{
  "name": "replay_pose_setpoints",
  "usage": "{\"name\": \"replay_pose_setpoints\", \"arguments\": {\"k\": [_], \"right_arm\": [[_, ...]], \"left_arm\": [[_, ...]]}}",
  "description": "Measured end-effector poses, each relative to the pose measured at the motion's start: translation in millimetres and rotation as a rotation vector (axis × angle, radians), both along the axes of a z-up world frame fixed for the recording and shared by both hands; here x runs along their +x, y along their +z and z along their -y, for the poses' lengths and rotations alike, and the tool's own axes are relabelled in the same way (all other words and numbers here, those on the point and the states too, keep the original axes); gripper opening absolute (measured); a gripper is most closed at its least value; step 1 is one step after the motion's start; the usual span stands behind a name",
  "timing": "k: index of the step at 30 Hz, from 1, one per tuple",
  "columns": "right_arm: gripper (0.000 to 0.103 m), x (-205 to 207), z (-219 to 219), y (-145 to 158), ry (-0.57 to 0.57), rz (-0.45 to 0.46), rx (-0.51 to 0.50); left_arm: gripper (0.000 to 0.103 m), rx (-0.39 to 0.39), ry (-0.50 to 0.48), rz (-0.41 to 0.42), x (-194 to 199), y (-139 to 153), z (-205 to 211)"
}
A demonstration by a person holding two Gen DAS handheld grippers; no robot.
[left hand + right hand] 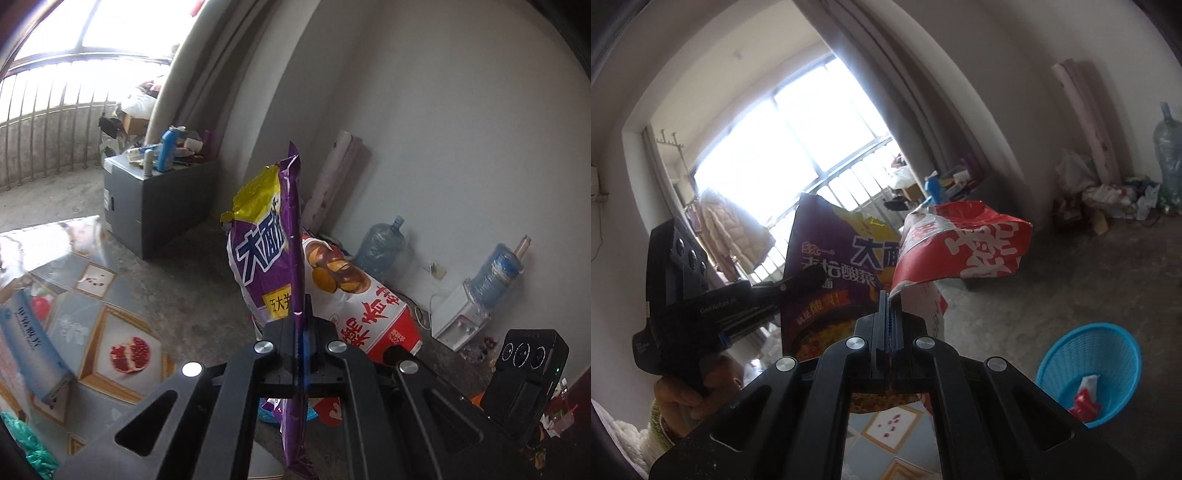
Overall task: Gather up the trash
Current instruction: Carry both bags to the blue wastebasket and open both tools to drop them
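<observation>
Bare white walls and a rough grey concrete floor surround both grippers, with a barred window glaring ahead of the right one and washing out detail there. Below and left of the left gripper lies a glossy table top printed with fruit tiles. Down to the right of the right gripper stands a blue plastic mesh basket, its latticed wall stiff and round, with a scrap or two of red and white wrapping already inside.

Clamped in the left gripper is a purple noodle packet, held edge-on by its flat crimped seam and standing up ahead of the jaws, which are pressed together on it. The right gripper has its jaws closed on the lower edge of a red and white snack bag, which juts up and to the right.

Both wrappers look like thin, shiny film: very light, crinkly, limp away from the seams and slippery, so probably empty. Sealed edges are the sensible place to pinch, being flatter and stiffer than the puffed middle. They should drop rather than fall cleanly, likely fluttering, so release wants to be close over the basket.
</observation>
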State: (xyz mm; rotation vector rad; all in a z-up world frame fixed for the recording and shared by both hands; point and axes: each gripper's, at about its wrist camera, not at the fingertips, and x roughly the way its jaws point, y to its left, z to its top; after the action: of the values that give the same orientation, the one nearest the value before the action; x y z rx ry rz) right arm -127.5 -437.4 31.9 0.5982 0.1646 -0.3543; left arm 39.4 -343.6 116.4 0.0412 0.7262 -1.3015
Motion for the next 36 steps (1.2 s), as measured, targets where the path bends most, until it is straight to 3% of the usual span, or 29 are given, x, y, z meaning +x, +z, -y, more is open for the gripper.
{"name": "replay_pose_setpoints", "arguments": {"k": [5,14,19,20,21,22,23,24,25,28,36], "right_arm": [[0.0,-12,30,-26,-0.115,-0.055,0.044],[0.0,-31,110,-99,-0.263,-0.165,0.24],[0.0,-34,150,-144,-0.317,-0.182,0.367],[0.0,-33,161,-158,-0.335,-0.186,0.409],[0.005,-34,169,-172,-0.344,-0.183,0.456],[0.009,-33,178,-187,-0.351,-0.193,0.493],[0.018,-29,189,-203,-0.381,-0.24,0.527],[0.037,-25,197,-218,-0.408,-0.291,0.555],[0.046,-22,202,-228,-0.413,-0.321,0.57],[0.051,-15,207,-241,-0.416,-0.397,0.599],[0.055,-31,183,-216,-0.394,-0.352,0.561]], "left_arm": [[0.001,0.12,-0.103,-0.082,-9,-31,74],[0.001,0.4,-0.191,-0.244,-21,-140,212],[0.002,0.477,-0.202,-0.243,-26,-188,262],[0.006,0.506,-0.208,-0.236,-27,-201,272],[0.012,0.537,-0.202,-0.23,-28,-210,280],[0.035,0.59,-0.187,-0.218,-30,-224,287],[0.046,0.629,-0.171,-0.206,-33,-234,293],[0.049,0.661,-0.139,-0.187,-33,-243,295],[0.049,0.673,-0.114,-0.176,-32,-248,298],[0.052,0.667,-0.084,-0.189,-26,-249,295],[0.056,0.564,-0.074,-0.069,-28,-184,274]]}}
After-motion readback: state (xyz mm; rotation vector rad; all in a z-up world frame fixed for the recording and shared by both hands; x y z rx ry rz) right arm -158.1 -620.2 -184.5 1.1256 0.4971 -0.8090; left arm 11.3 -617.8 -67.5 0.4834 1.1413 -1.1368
